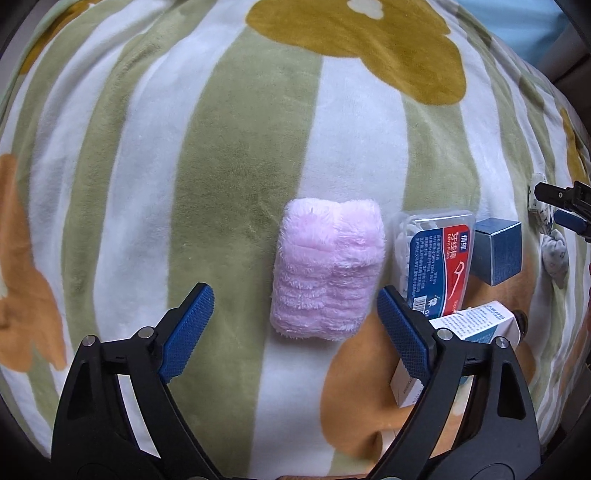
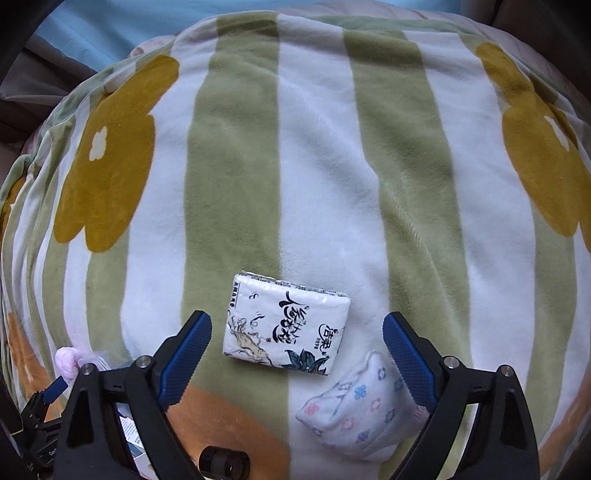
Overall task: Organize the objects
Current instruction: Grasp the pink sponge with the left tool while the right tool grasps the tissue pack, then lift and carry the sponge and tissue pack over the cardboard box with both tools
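Observation:
In the left wrist view a folded pink fluffy cloth (image 1: pixel 327 267) lies on the striped blanket (image 1: pixel 221 147). My left gripper (image 1: pixel 295 325) is open and empty, its fingers either side of the cloth's near end. To its right lie a dental floss box (image 1: pixel 437 258), a dark blue box (image 1: pixel 498 251) and a white tube box (image 1: pixel 469 325). In the right wrist view a white tissue pack (image 2: pixel 286 325) lies flat, with a floral folded cloth (image 2: pixel 364 406) to its near right. My right gripper (image 2: pixel 297 350) is open and empty above them.
The blanket (image 2: pixel 332 147) covers a bed, with blue fabric (image 2: pixel 92 26) beyond its far edge. A small black cylinder (image 2: pixel 223 461) lies at the near edge. The right gripper (image 1: pixel 565 206) shows at the right of the left wrist view, beside the floral cloth (image 1: pixel 554 254).

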Demonstrator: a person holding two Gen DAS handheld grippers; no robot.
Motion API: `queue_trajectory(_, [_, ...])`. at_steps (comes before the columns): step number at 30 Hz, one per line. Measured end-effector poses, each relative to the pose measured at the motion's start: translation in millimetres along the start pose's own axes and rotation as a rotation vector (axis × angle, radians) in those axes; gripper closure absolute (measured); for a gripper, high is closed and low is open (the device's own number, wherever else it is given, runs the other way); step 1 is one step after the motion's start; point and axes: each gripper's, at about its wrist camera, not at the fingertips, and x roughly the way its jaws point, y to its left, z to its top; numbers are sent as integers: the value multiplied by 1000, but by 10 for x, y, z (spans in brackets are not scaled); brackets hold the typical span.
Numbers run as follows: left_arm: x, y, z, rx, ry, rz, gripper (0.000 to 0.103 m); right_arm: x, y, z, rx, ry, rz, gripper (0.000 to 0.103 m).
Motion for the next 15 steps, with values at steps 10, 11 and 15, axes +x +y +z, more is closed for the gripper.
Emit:
queue_trajectory(10, [139,-40,75,21,30,-49,60,41,-34,-42,-1,44,9,41])
queue_trajectory(11, [135,-55,78,28,28,-43,60,27,-28,-52,-11,41,-2,41])
queue_trajectory(15, [105,-57,87,37,22,-44,61,-39,-10,-85,-50,35,-43,42])
